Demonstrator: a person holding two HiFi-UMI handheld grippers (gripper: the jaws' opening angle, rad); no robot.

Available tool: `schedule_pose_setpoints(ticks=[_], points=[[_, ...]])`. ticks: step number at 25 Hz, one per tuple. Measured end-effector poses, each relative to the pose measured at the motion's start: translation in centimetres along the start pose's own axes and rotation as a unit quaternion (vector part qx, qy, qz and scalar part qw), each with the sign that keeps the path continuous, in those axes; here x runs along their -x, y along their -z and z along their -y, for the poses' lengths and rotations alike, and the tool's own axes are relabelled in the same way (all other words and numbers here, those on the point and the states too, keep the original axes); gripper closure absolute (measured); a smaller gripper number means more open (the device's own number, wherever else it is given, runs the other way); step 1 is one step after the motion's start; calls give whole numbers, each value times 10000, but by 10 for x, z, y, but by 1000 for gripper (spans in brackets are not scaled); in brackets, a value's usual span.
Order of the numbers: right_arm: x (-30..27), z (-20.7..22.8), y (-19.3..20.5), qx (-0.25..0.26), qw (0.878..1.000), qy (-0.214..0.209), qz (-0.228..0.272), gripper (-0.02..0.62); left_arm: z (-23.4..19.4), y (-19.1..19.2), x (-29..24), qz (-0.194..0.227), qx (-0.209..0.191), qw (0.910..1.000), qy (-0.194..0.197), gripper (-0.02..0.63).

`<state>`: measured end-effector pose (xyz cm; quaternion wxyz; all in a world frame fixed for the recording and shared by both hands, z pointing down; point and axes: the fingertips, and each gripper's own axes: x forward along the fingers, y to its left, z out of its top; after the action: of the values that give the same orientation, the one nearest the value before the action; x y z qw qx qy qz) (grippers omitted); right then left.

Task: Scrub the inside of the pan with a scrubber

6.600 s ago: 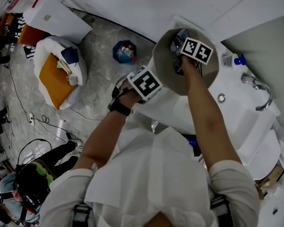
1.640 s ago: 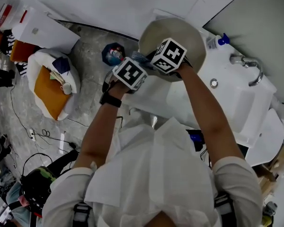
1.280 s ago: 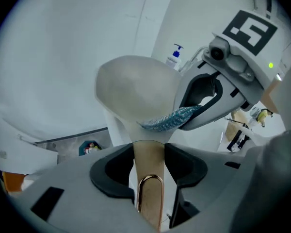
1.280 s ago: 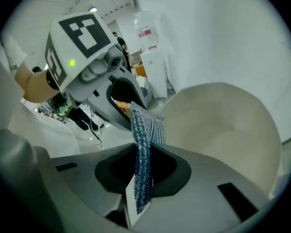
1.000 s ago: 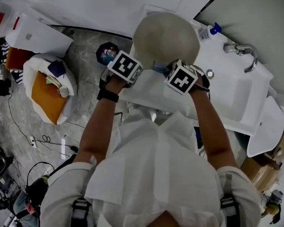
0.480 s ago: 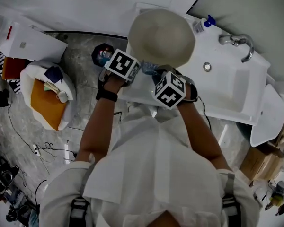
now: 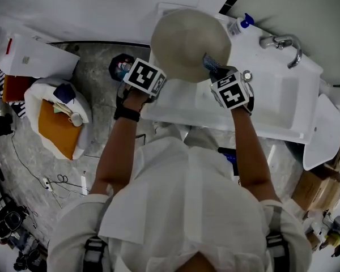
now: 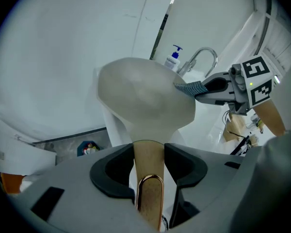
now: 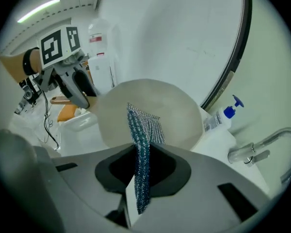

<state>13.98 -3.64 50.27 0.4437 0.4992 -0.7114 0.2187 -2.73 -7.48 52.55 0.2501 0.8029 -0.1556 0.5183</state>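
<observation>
Head view is showing one person standing at a white tabletop (image 7: 184, 103) with a sink (image 7: 277, 98) in it. The person is holding the pan (image 7: 190, 41) up in the air, over the left end of that tabletop.

The left claw (image 8: 148, 154) is squeezing the pan's brown handle (image 8: 146, 178), with its two jaws pressing on the handle's sides. The handle is pointing straight away from this claw, and the round pan is sitting at its far end.

The right claw (image 9: 141, 166) is pinching the scrubber (image 9: 143, 130), a blue and grey mesh cloth, tightly between its jaws. The cloth is sticking out ahead of the claw, toward the pan.

From the right claw, the pan is lying ahead and a bit to the left. The tip of the scrubber is reaching the pan's right edge, touching it or almost touching. I am guessing the right hand needs to go over that edge and into the pan to scrub. I cannot tell for sure which face of the pan is turned toward it.

I am counting one pan, one scrubber, two claws, one tap (image 7: 283, 41) and one soap bottle (image 7: 238, 24).
</observation>
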Motion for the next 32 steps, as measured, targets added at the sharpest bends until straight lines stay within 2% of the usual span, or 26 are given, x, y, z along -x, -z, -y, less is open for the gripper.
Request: schedule_pose_setpoints(ticks=[3,8,12,15,17,19,24,32], points=[[4,-31,-7,-150,9995,-209,204,549,-1,0,1,2,3,10000,11,396],[2,-105,-32,-103,9940,-940,549,548,0,1,0,-60,-15,10000,3,396],[-5,-120,-45,-67,9909,-1203,594,548,-1,1,-1,-101,-33,9999,-14,396],[-1,-117,-41,-10,9889,-1362,600,548,-2,0,-1,-117,0,9999,24,396],[4,-104,-28,154,9912,-1213,507,548,-2,0,-1,-109,29,9999,51,397],[6,-81,-11,335,9948,-881,383,548,-2,1,-1,-94,60,9999,69,399],[5,1,17,32,9996,-93,267,549,-2,-1,0,-87,96,9999,96,400],[-26,105,-8,56,9980,520,342,549,-2,-2,-1,-149,128,9998,69,400]])
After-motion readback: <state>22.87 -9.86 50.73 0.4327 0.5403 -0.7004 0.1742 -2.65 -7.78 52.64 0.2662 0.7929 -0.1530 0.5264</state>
